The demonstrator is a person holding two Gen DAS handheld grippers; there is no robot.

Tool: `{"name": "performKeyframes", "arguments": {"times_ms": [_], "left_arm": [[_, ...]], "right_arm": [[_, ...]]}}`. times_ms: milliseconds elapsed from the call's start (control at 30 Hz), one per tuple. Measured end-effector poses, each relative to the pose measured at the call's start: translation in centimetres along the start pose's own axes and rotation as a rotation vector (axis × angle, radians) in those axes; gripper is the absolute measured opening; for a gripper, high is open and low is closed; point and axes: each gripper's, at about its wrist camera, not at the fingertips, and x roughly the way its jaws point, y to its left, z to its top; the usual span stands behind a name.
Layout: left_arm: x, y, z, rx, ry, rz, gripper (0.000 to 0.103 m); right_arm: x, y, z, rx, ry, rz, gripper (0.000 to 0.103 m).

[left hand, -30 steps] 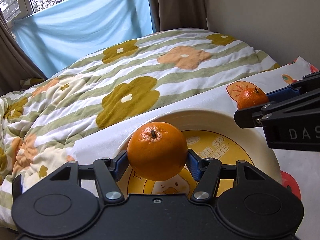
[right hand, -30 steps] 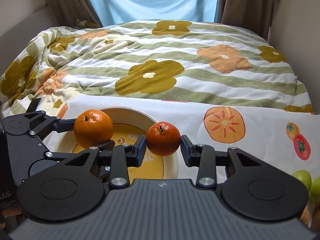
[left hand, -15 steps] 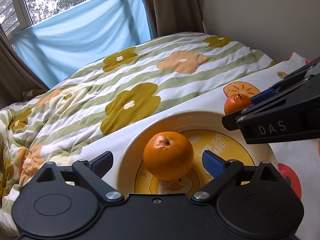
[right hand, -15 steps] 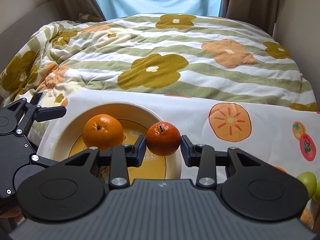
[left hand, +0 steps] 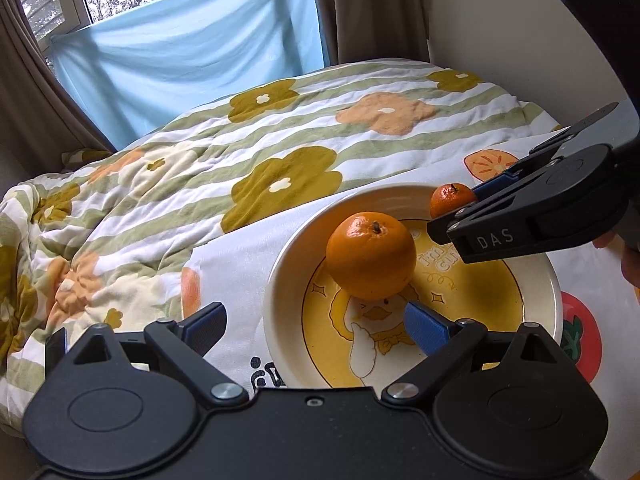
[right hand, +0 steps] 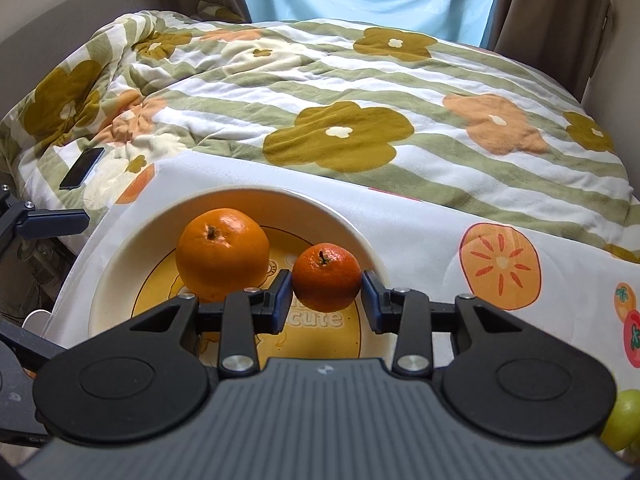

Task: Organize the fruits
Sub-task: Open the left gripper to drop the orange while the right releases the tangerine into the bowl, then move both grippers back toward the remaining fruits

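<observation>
A large orange (left hand: 371,255) (right hand: 222,253) rests in a white bowl (left hand: 280,280) (right hand: 116,280) with a yellow duck print. My left gripper (left hand: 316,326) is open and empty, drawn back at the bowl's near-left rim. My right gripper (right hand: 326,292) is shut on a small orange (right hand: 326,276) and holds it over the bowl's right side, beside the large orange. In the left wrist view the small orange (left hand: 451,199) shows between the right gripper's fingers (left hand: 492,187) above the bowl's far rim.
The bowl stands on a white fruit-print cloth (right hand: 440,240) at the foot of a bed with a flowered quilt (right hand: 360,100). A dark phone (right hand: 82,167) lies on the quilt at left. Green fruit (right hand: 624,420) lies at the right edge.
My left gripper opened, let go of the large orange in the bowl and pulled back to the left. My right gripper moved the small orange over the bowl.
</observation>
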Motion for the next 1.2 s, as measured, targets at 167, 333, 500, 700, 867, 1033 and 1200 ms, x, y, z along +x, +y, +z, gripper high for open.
{"name": "performKeyframes", "arguments": {"times_ms": [167,333,500,700,867,1033,1200], "left_arm": [[0.0,0.3,-0.5,-0.008,0.005,0.004,0.098],[-0.2,0.7,-0.6,-0.012,0.002,0.007,0.098],[-0.4,1.0,-0.9,-0.016,0.001,0.009,0.098],[-1.0,1.0,-0.9,-0.029,-0.005,0.019,0.098],[-2.2,1.1,-0.6,-0.044,-0.018,0.03,0.098],[-4.2,0.6,-0.2,-0.066,-0.041,0.052,0.098],[-6.8,-0.8,-0.1,-0.109,-0.055,0.085,0.098]], "right_arm": [[0.4,0.9,-0.3,-0.054,-0.01,0.014,0.052],[-0.1,1.2,-0.6,-0.085,-0.054,-0.03,0.084],[-0.6,0.9,-0.9,-0.056,-0.05,-0.03,0.088],[-1.9,1.0,-1.1,-0.036,-0.059,-0.023,0.088],[-3.8,1.1,-1.1,-0.028,-0.076,-0.027,0.088],[-6.5,0.4,-1.7,0.001,-0.093,-0.021,0.094],[-9.6,-0.8,-2.9,0.016,-0.128,-0.036,0.103]]}}
